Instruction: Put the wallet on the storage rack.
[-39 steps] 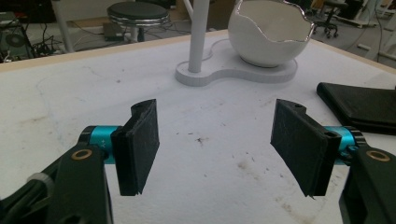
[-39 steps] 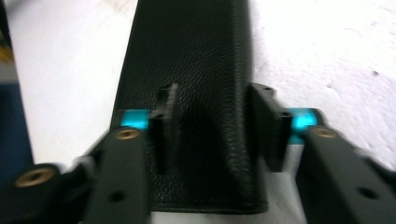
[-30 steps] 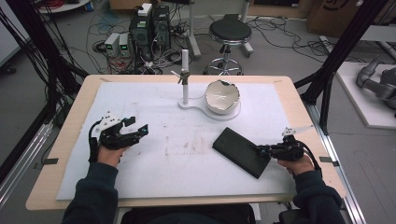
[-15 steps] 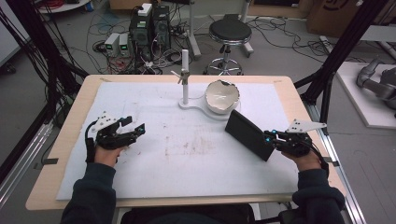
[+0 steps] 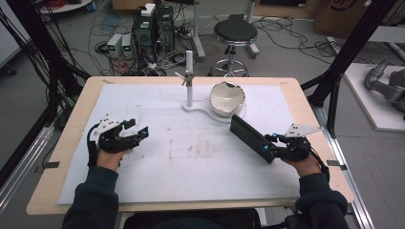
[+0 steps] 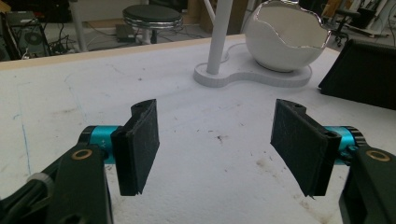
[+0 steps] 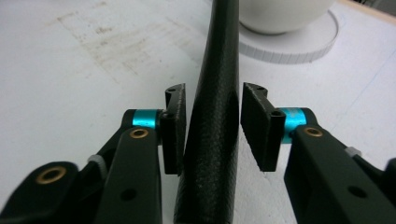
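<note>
A flat black case (image 5: pixel 246 133) stands tilted up on its long edge on the white mat, right of centre. My right gripper (image 5: pixel 268 145) is at its near end with the case (image 7: pixel 215 93) between its jaws. The jaws have just been opening: a narrow gap shows at the right pad (image 7: pixel 254 126), while the left pad sits close against the case. My left gripper (image 5: pixel 138 133) rests low over the left side of the mat, its jaws wide open and empty (image 6: pixel 215 149). The case (image 6: pixel 364 74) also shows at the right edge of the left gripper view.
A white egg-shaped bowl with a jagged rim (image 5: pixel 228 98) sits on a flat white base (image 5: pixel 200 107) beside an upright white post (image 5: pixel 189 78), just behind the case. The stained white mat (image 5: pixel 191 157) covers the wooden table (image 5: pixel 67 143). A stool and cabling lie beyond the far edge.
The black case went from lying flat on the mat to standing up on its edge as the right hand rose. The right jaws have spread apart. The left gripper stayed put.
</note>
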### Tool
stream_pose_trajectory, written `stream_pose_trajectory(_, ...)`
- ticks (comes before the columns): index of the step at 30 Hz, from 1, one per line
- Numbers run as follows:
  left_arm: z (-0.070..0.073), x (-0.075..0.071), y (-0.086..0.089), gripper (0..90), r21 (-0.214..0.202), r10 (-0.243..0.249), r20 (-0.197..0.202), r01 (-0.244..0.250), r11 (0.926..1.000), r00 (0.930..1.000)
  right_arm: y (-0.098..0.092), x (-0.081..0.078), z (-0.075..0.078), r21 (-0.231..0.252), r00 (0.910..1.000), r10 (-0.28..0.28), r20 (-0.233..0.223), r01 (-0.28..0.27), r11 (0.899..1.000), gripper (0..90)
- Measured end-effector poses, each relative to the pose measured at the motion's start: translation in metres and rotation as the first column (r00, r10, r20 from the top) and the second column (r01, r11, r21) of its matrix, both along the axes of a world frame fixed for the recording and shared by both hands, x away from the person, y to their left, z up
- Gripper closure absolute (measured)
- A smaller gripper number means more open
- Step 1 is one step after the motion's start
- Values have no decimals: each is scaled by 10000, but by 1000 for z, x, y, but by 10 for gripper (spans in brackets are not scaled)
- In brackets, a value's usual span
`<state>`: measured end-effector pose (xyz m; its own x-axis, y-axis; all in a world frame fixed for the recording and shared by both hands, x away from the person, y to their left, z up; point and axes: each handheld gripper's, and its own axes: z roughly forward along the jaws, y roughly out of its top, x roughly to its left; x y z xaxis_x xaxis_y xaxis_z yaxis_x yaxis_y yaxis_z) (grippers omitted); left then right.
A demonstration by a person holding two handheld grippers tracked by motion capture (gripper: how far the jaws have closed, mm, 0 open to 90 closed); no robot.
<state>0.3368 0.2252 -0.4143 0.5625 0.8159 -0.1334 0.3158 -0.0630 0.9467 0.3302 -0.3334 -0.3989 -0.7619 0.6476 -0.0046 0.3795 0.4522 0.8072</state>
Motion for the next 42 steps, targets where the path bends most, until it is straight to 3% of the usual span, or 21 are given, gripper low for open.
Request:
stream_pose_trajectory(4,0,0,0,322,4,-37,-16,37,10000,10000,0,3,-8,-225,9997,-237,8,237,9995,481)
stream_pose_trajectory(10,-1,0,0,322,10,-40,-29,40,10000,10000,-25,-2,-28,658,9988,-446,-183,458,9968,440)
stream_pose_trajectory(13,-1,0,-1,322,36,-46,-58,47,10000,10000,-31,-5,-33,726,9985,-497,-227,513,9960,440)
stream_pose_trajectory(18,-1,0,-2,322,107,-110,-53,111,9999,9999,-36,-8,-44,699,9974,-551,-468,583,9959,464)
stream_pose_trajectory(19,-2,0,-2,322,102,-101,-74,102,9999,9999,-36,-8,-46,692,9969,-546,-560,585,9959,491)
stream_pose_trajectory(20,-2,1,-2,322,132,-113,-81,114,9998,9999,-35,-8,-48,705,9975,-438,-547,476,9964,650)
stream_pose_trajectory(21,-2,1,-2,322,137,-108,-67,109,9998,9999,-35,-8,-48,705,9975,-438,-547,476,9964,650)
stream_pose_trajectory(22,-2,0,-2,322,101,-103,-72,103,9999,9999,-36,-10,-45,709,9988,-404,-261,421,9966,752)
stream_pose_trajectory(28,-2,0,-2,322,122,-90,-99,91,9999,9999,-41,-12,-36,1286,9989,-467,57,455,9906,762)
stream_pose_trajectory(32,-2,1,-2,322,143,-96,-85,97,9999,9999,-42,-15,-18,1942,9963,-604,619,473,9798,763)
stream_pose_trajectory(38,-2,0,-2,322,117,-78,-115,80,9999,9999,-42,-16,3,2335,9926,-910,802,700,9698,775)
stream_pose_trajectory(42,-2,0,-2,322,123,-60,-112,61,9999,9999,-41,-13,19,2422,9905,-1239,601,1059,9644,778)
